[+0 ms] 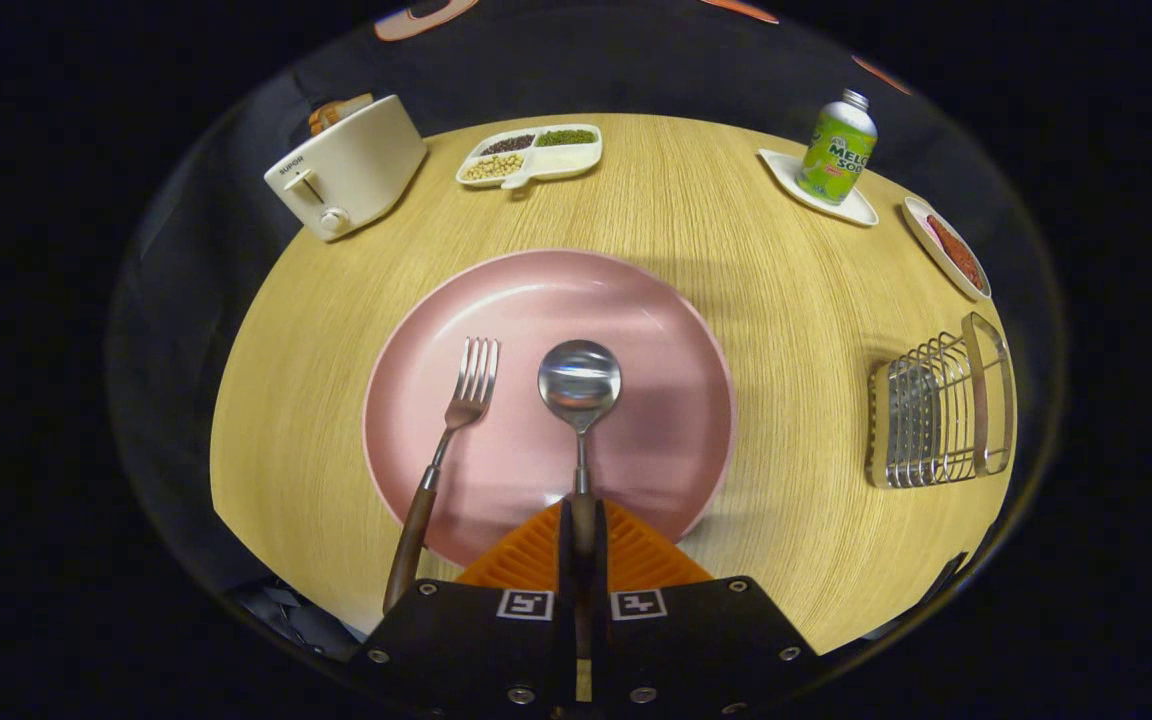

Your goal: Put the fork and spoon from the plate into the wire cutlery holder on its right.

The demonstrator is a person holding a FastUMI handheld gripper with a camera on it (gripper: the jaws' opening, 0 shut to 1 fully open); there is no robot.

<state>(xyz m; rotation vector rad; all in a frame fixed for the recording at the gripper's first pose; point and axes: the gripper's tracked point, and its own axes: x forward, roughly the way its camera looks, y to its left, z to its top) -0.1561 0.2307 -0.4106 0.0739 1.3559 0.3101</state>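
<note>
- The pink plate [636, 330] lies on the round wooden table [736, 230], just ahead of the fingers, and holds both pieces of cutlery.
- The spoon [579, 385] lies on the plate with its bowl pointing away from the gripper; its brown handle runs back between the two fingers.
- The gripper [583, 545] has its fingers closed on the spoon's handle, one on each side with hardly any gap left.
- The fork [451, 440] lies to the left of the spoon, tines pointing away, its wooden handle sticking out over the plate's near rim onto the table. It does not touch the spoon.
- The wire cutlery holder [941, 415] stands on the table to the right of the plate, well apart from it, with bare tabletop between them. Nothing can be seen inside it.
- A divided white dish [531, 155] sits beyond the plate, with dark, green and pale beans or grains in separate compartments.
- A cream toaster [346, 165] stands at the far left with bread in its slot.
- A green bottle [838, 148] stands upright on a small white tray [861, 212] at the far right.
- Near it, a small dish [946, 250] holds something red.
</note>
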